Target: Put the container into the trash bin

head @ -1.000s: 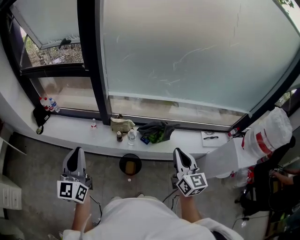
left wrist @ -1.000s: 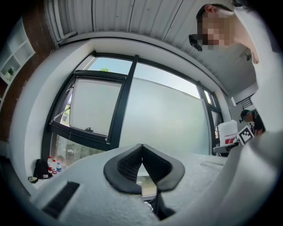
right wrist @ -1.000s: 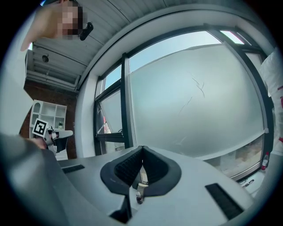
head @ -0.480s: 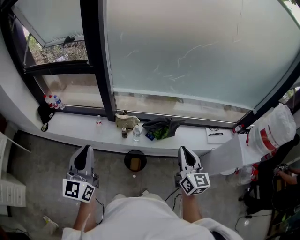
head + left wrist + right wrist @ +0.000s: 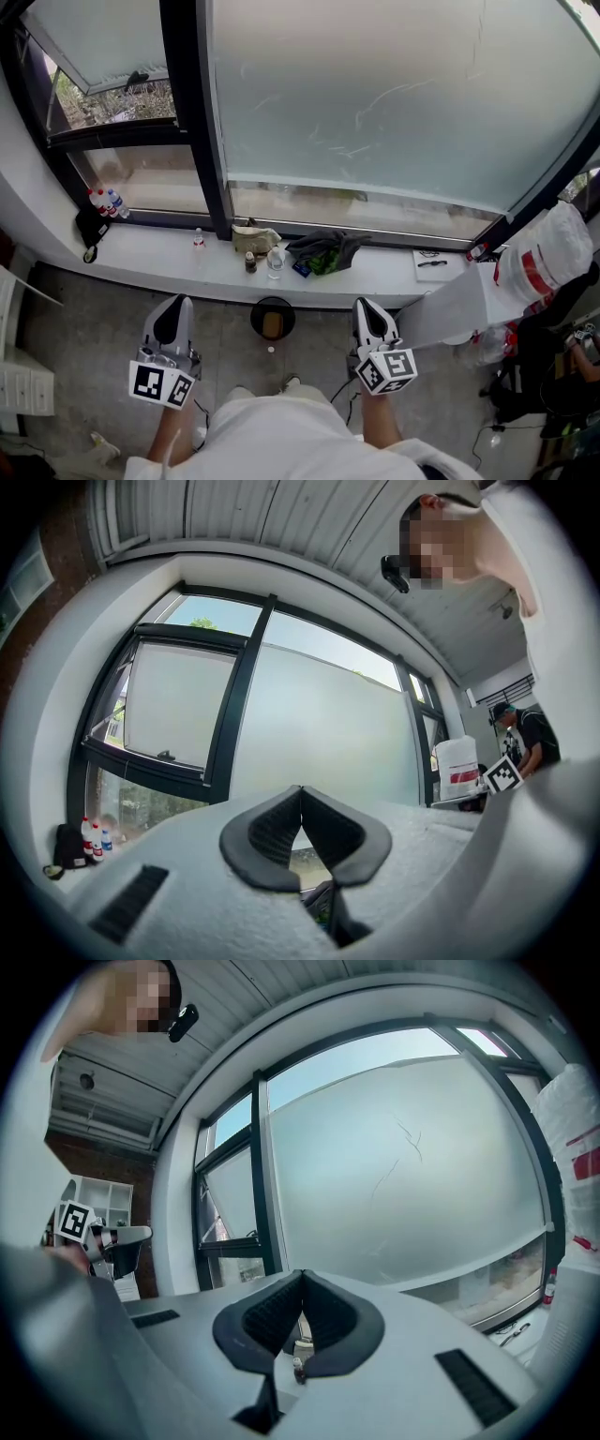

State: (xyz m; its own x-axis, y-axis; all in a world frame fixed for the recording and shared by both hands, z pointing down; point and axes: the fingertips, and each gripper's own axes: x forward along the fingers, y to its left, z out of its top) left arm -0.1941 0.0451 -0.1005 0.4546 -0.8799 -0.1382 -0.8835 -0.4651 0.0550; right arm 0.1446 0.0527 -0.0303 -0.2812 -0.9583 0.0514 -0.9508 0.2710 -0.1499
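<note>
Window sill far ahead is crowded: reaching in can knock over neighbours or snag cloth.
Trash bin on floor below sill, mouth small: careless drop may miss.
Left gripper and right gripper both clenched, empty.
Container probably one of small bottles on sill, cannot tell which; well apart from jaws, beyond bin.

frosted window above white sill, grey concrete floor.
</note>
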